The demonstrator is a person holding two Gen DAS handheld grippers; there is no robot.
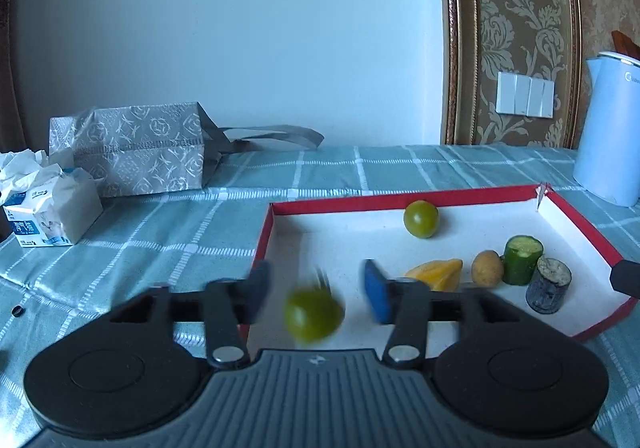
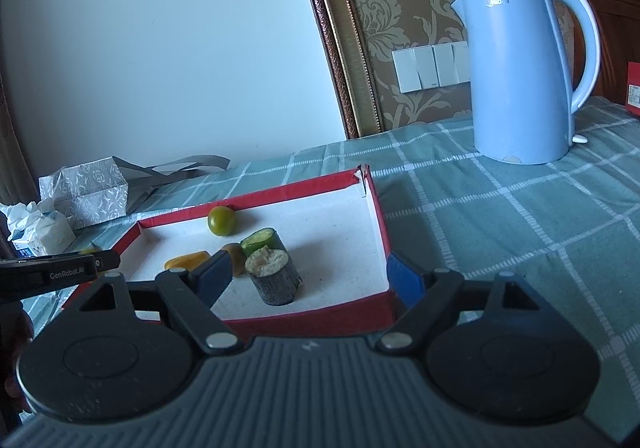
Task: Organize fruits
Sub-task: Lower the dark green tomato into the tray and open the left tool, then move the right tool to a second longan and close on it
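A red-rimmed white tray [image 1: 460, 196] lies on the checked tablecloth. In it are a green round fruit [image 1: 421, 218], a yellow piece [image 1: 436, 274], a small potato [image 1: 487, 268], a cucumber chunk [image 1: 522, 259] and a dark eggplant chunk [image 1: 548, 285]. My left gripper [image 1: 318, 290] is open over the tray's near left corner. A second green fruit [image 1: 314, 314], blurred, is between its fingers and touches neither. My right gripper [image 2: 308, 276] is open and empty at the tray's near right edge, close to the eggplant chunk [image 2: 274, 276].
A blue electric kettle [image 2: 520, 67] stands behind the tray on the right. A grey patterned bag [image 1: 132, 151] and a tissue pack [image 1: 48, 207] lie at the far left. A red box [image 2: 633, 87] sits at the far right edge.
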